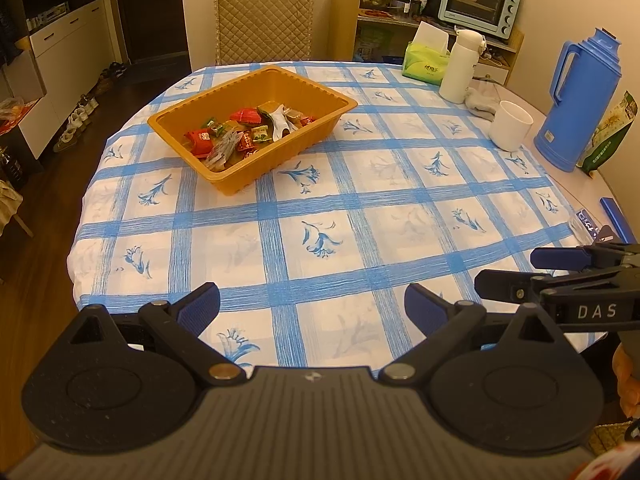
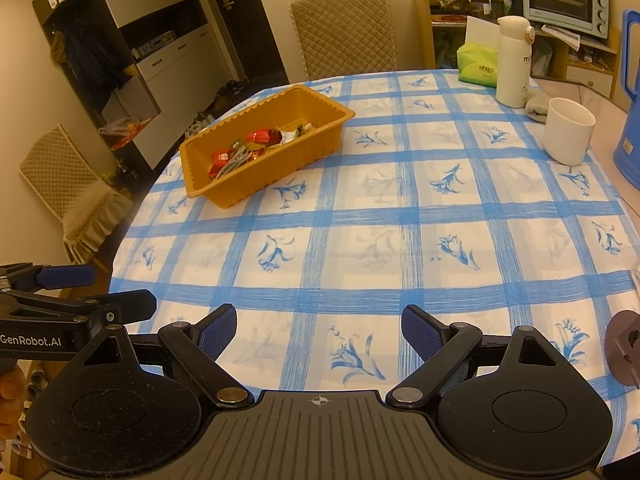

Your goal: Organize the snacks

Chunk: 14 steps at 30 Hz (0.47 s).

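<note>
Left wrist: snacks (image 1: 244,136) beyond empty jaws

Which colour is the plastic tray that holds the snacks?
Orange-brown ribbed plastic tray; the left wrist view shows it best.

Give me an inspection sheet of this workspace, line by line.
Surface: table under a blue-checked floral tablecloth; its middle is bare.
Job's things: orange plastic tray on the far left of the cloth, holding wrapped snacks; none lie outside it.
Clutter: white cup, white bottle, green tissue pack, blue thermos jug, green packet, all along the far right edge.
Grippers: left gripper open and empty; right gripper open and empty; both over the near edge.
Cables: nothing seen.
Surroundings: quilted chair, blue toaster oven on a shelf, shoes on the floor.
</note>
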### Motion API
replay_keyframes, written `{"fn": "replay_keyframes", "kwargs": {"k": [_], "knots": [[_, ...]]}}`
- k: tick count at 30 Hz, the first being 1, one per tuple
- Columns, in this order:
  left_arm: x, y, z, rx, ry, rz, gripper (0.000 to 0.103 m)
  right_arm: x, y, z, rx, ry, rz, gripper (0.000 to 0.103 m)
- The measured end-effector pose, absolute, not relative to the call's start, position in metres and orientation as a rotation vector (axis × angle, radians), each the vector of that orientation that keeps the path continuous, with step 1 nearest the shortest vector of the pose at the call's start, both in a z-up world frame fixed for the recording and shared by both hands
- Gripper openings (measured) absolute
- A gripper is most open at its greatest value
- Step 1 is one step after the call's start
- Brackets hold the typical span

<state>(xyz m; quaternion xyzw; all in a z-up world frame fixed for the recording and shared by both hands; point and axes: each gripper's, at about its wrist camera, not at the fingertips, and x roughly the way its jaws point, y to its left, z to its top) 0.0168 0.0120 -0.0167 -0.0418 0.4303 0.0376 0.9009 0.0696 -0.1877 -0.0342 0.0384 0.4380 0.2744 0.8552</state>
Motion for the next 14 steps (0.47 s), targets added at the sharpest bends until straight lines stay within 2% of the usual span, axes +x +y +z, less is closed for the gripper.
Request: {"fn": "replay_keyframes", "kwargs": {"k": [14], "knots": [[0.0263,0.0207,-0.0166,-0.088,0.882,0.081,0.098,0.0744,-0.179,-0.0344,0.077,0.925,0.584,0.089]]}}
